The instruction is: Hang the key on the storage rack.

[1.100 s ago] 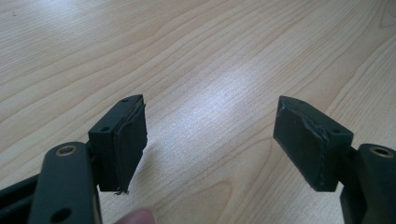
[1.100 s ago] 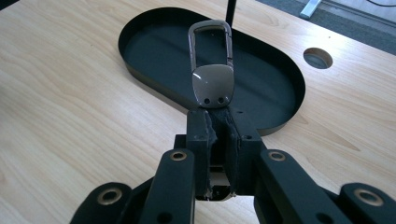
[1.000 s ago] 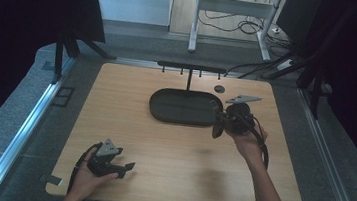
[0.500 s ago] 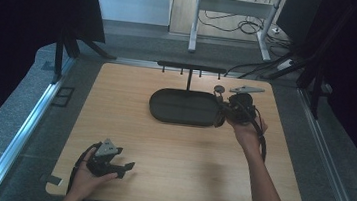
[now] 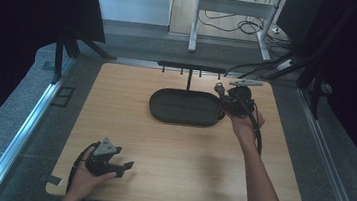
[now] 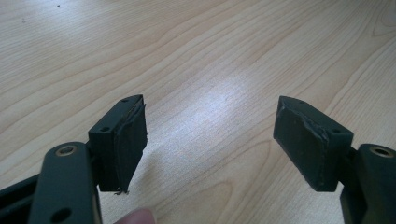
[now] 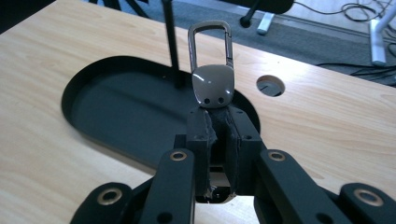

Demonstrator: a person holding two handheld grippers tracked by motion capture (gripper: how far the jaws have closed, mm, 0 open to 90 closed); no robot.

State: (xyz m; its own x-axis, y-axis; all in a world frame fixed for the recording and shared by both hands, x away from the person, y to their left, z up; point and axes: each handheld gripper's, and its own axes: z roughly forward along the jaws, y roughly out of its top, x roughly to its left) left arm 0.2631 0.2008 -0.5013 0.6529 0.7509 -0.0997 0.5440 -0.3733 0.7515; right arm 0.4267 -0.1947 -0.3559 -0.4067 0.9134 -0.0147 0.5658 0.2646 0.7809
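A grey metal carabiner clip [image 7: 212, 84] stands upright between the pads of my right gripper [image 7: 219, 126], which is shut on its lower end. In the high view this gripper [image 5: 226, 101] hovers at the right end of the black oval tray [image 5: 165, 113], with the clip [image 5: 219, 88] at its tip. The tray [image 7: 116, 116] looks empty; a thin black post [image 7: 172, 46] rises from its back edge to a bar with small hooks [image 5: 192, 67]. My left gripper [image 5: 126, 168] rests near the table's front left, jaws wide open [image 6: 210, 135] over bare wood.
A round hole [image 7: 270, 85] is cut in the tabletop just beyond the tray's right end. A metal rail [image 5: 22, 129] runs along the table's left side. Cables and a desk frame [image 5: 236, 11] lie on the floor behind the table.
My right gripper has moved toward the back of the table and turned, bringing the clip from beside the tray up to its far right end. The left gripper has stayed put.
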